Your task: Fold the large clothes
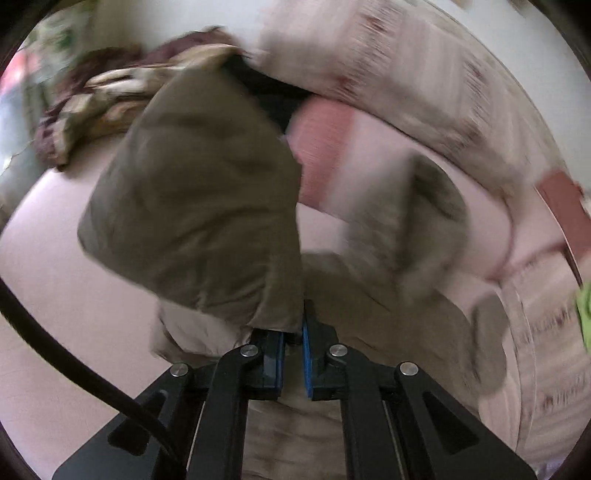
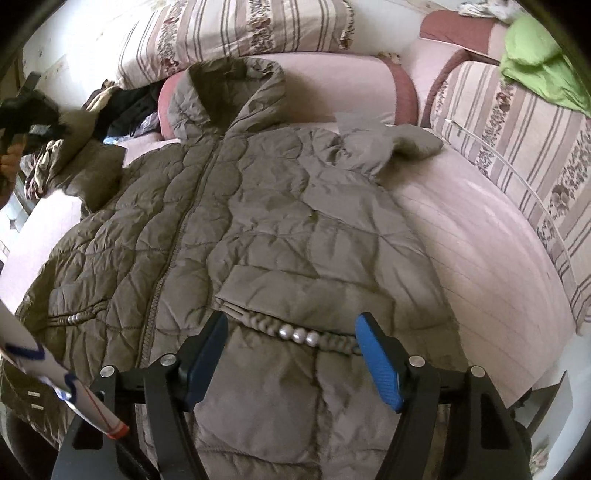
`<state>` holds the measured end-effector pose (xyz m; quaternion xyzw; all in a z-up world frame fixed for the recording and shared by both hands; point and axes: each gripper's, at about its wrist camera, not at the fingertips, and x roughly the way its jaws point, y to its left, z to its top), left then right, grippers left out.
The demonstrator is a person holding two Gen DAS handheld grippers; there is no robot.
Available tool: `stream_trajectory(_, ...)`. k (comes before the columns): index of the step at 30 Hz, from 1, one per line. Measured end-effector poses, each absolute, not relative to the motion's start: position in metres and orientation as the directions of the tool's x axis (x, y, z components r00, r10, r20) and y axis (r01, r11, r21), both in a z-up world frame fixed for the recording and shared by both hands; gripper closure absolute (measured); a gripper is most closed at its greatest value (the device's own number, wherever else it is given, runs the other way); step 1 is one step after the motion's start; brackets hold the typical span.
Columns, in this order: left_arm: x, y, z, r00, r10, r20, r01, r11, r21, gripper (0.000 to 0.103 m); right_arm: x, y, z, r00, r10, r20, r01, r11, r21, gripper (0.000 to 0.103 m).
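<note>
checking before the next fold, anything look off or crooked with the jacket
The jacket lies flat, zipped, front up. Only its right sleeve looks askew, bunched beside the shoulder. The left gripper holds the other sleeve lifted.

Count, ahead of my right tool: one olive quilted hooded puffer jacket (image 2: 266, 229). Three silver beads (image 2: 297, 336) on its braided pocket trim between my fingers. Two striped floral cushions (image 2: 229, 33) beyond it. One lime-green cloth (image 2: 539, 62) far right.
</note>
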<state>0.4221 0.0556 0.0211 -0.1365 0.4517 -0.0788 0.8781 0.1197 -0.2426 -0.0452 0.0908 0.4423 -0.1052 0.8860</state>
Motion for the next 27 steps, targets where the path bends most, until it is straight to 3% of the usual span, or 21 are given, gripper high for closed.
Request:
stream_trajectory(4,0.413,-0.008,-0.015,0.5,-0.323,-0.804,0.095,0.943,-0.32,0.094,0.111,-0.26,-0.048,0.579,-0.092,-0.81,0.297,0.949,0.104,0.027)
stream_trajectory(8,0.398,-0.054,-0.051,0.446,-0.272,-0.853,0.154,0.962,-0.226,0.085,0.105,-0.274,-0.049,0.579,-0.088,-0.811,0.322,0.938,0.128,0.027)
stream_trajectory(12,0.37,-0.062,-0.055,0.398,-0.297,-0.868,0.201,0.951,-0.233,0.084,0.1,-0.285,-0.047,0.586,-0.073,-0.807,0.337,0.928,0.162,0.027)
stream_trajectory(15,0.337,-0.047,-0.041,0.431,-0.269,-0.861,0.207,0.959,-0.195,0.068,0.097,-0.292,-0.041,0.594,-0.044,-0.803,0.338,0.92,0.2,0.027)
stream_trajectory(16,0.33,-0.041,-0.039,0.449,-0.251,-0.858,0.197,0.964,-0.179,0.05,0.098,-0.293,-0.04,0.596,-0.035,-0.802,0.335,0.919,0.209,0.027)
stream_trajectory(17,0.318,-0.028,-0.034,0.487,-0.209,-0.848,0.171,0.975,-0.142,0.041,0.098,-0.293,-0.036,0.6,-0.019,-0.8,0.329,0.917,0.224,0.027)
stream_trajectory(27,0.235,0.083,-0.063,0.616,0.152,-0.773,-0.113,0.988,0.104,0.038,0.149,-0.269,-0.023,0.606,0.162,-0.779,0.221,0.906,0.361,0.017)
